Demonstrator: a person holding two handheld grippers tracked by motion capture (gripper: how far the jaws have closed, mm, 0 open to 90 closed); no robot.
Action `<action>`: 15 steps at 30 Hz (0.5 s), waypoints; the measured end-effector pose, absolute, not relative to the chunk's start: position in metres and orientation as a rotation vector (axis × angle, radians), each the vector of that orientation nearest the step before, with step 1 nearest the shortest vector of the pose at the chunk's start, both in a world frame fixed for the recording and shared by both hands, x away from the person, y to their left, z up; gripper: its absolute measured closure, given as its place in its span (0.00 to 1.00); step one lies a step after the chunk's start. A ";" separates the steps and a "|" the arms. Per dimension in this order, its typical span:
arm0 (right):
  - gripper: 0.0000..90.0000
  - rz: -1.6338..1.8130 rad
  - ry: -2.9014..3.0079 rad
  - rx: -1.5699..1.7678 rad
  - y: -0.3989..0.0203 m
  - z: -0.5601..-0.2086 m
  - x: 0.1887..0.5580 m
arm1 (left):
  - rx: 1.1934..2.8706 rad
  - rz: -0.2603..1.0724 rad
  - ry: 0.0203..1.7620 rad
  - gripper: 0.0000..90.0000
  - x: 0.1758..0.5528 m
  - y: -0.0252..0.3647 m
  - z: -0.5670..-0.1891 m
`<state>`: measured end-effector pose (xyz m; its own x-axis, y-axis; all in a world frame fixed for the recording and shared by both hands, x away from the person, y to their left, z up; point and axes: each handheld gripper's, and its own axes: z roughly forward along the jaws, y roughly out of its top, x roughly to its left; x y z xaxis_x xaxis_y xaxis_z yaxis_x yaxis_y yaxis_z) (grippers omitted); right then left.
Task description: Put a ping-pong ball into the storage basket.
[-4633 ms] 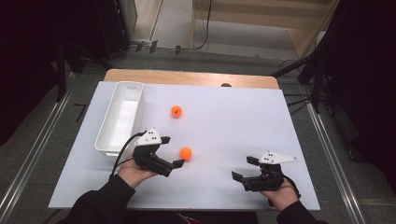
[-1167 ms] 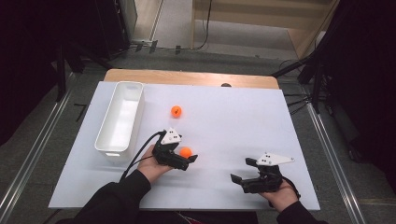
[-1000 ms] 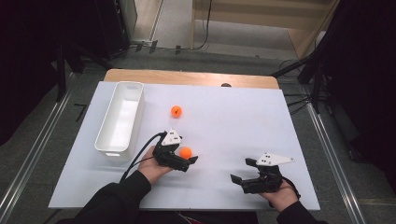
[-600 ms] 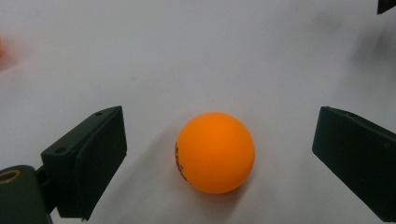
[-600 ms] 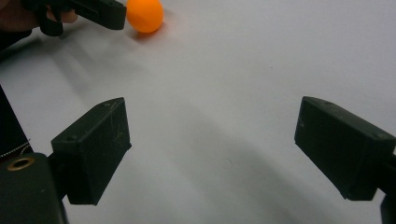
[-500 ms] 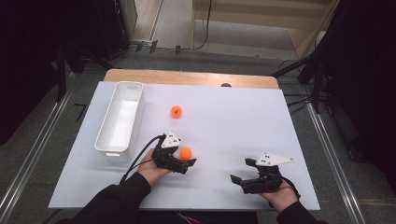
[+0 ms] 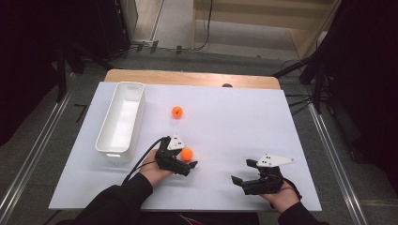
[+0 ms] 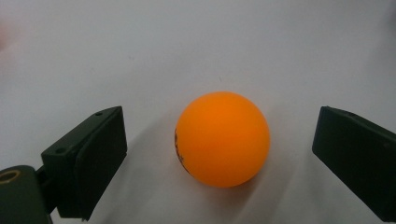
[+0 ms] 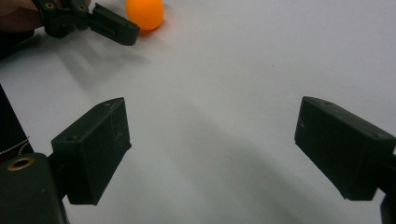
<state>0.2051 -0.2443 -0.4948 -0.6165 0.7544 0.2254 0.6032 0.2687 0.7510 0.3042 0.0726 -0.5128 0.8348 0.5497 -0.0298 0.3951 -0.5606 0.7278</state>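
Observation:
An orange ball (image 7: 187,153) rests on the white table sheet (image 7: 225,117) in the high view, between the open jaws of my left gripper (image 7: 183,158). In the left gripper view the same ball (image 8: 223,139) sits on the sheet midway between the two black jaws of the left gripper (image 8: 220,140), with a gap on each side. A second orange ball (image 7: 177,111) lies farther back. Near the front right, my right gripper (image 7: 241,171) is open over bare sheet. The right gripper view shows the right gripper (image 9: 212,140) holding nothing, with the left gripper (image 9: 88,18) and the near ball (image 9: 145,13) beyond.
A long white tray (image 7: 121,119) stands at the left of the sheet, lengthwise front to back, just left of my left hand. A wooden table edge (image 7: 187,78) runs behind the sheet. Bare sheet lies between the two grippers.
My left gripper has moved right, from beside the tray up to the near ball, and its jaws now straddle it. Neither ball nor the right gripper has moved.

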 end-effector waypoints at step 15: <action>0.10 1.253 2.365 1.269 -0.243 -0.496 0.205 | 2.323 0.306 0.692 0.04 0.304 0.065 -0.515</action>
